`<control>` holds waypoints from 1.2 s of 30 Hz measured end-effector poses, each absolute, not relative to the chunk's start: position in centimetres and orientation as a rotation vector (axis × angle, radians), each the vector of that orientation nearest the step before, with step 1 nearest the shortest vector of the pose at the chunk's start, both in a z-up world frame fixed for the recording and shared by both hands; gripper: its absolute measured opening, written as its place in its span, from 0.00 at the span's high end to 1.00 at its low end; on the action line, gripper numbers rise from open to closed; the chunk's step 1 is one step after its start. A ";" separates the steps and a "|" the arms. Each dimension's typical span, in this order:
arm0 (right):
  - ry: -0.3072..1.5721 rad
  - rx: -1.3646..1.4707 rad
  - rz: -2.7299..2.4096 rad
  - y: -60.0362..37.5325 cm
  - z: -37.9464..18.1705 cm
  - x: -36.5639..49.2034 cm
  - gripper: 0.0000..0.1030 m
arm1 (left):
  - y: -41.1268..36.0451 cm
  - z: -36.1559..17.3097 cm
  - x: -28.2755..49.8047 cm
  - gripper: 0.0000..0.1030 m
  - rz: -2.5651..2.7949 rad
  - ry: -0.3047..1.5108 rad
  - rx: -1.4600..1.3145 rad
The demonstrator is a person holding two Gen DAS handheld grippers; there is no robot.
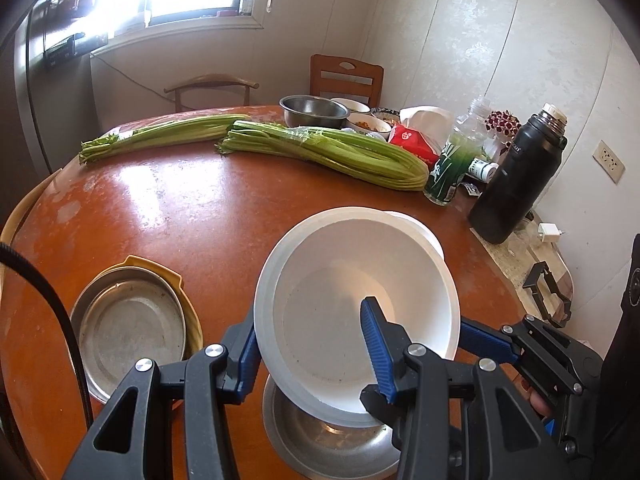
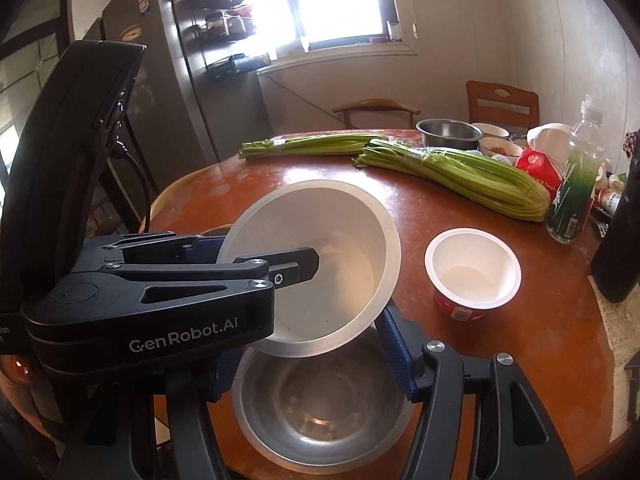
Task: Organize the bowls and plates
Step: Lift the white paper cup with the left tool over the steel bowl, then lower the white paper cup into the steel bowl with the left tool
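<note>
1. On the left side of the round table [image 1: 168, 200], a flat metal plate [image 1: 128, 324] lies in a yellow dish [image 1: 182, 288], apart from both grippers.
2. Near the middle, the left gripper [image 1: 312, 344] holds a white bowl [image 1: 356, 300]. One blue finger is inside the bowl and the other is outside the left wall, so the jaws are closed on the rim. The bowl is tilted, with its opening toward the camera.
3. Directly under this bowl, a metal bowl [image 2: 320, 412] rests on the table. This relation decides the coming move, I think: the white bowl hangs just above the metal one and must go straight down, after it is made level, to nest inside.
4. Further right, the right gripper [image 2: 316, 364] stands with its jaws wide apart on both sides of the metal bowl. I cannot tell if the pads touch the rim.
5. At the right, a small white cup [image 2: 472, 276] stands alone, near the bowls.
6. Hidden parts: the bottom of the white bowl and the near rim of the metal bowl are covered.
</note>
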State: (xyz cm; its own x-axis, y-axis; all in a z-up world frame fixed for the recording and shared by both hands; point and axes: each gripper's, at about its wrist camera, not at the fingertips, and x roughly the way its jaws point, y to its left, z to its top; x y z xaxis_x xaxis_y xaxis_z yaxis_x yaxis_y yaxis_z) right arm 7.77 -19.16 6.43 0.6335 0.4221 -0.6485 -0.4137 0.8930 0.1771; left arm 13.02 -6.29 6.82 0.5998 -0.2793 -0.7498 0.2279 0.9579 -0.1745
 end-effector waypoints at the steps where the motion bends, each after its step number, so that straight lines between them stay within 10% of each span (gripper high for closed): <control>1: 0.745 0.011 0.479 -19.2 6.4 7.6 0.37 | -6.3 6.9 12.9 0.55 -0.294 0.880 -0.064; 36: 0.895 -0.060 0.529 -21.1 1.0 5.7 0.37 | -8.9 0.1 10.6 0.55 -0.248 1.015 -0.068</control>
State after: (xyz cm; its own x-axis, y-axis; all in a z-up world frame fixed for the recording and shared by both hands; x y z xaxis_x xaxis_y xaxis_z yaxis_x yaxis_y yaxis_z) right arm 5.68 -21.09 0.98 0.5069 0.4142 -0.7560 -0.4630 0.8706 0.1666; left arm 10.58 -8.90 0.08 0.5023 -0.2362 -0.8318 0.1736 0.9699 -0.1707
